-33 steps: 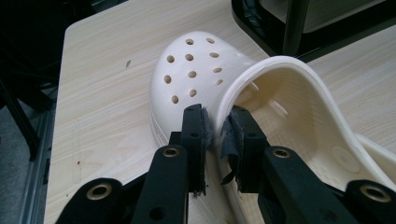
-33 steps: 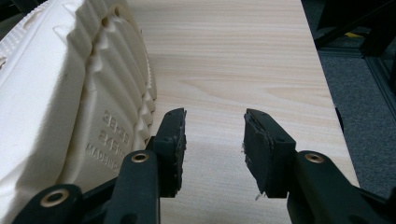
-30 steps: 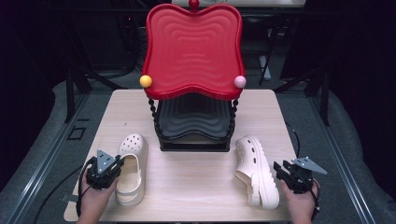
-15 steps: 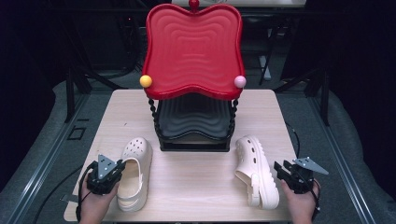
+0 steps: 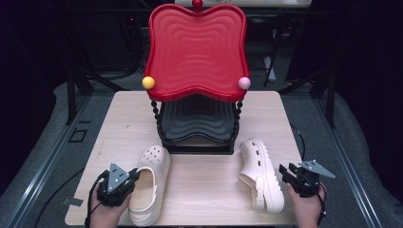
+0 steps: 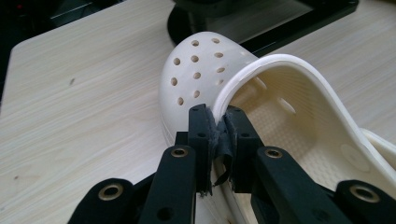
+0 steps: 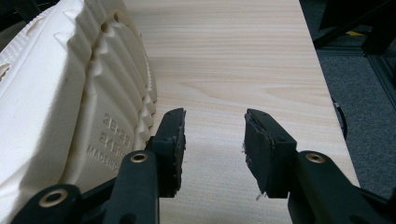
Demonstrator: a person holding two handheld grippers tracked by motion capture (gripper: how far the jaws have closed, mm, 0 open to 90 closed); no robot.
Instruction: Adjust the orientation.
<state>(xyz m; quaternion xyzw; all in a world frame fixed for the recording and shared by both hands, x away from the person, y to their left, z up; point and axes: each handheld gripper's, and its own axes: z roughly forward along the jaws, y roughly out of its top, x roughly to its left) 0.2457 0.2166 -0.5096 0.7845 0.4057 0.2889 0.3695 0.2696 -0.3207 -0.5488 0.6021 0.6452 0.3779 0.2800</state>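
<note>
Since a second ago my left tongs (image 5: 124,180) have closed on the left clog's (image 5: 151,183) side rim and dragged it inward; toe toward the rack (image 5: 197,137). My right tongs (image 5: 290,173) gape empty beside the tipped right clog (image 5: 260,178).

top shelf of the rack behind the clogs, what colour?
Red, with a rippled surface; the top shelf shows best in the high view.

Overhead light, table (image 5: 199,185) evenly lit, surroundings dark; soft shadows; high view slightly soft, gripper views sharp.
</note>
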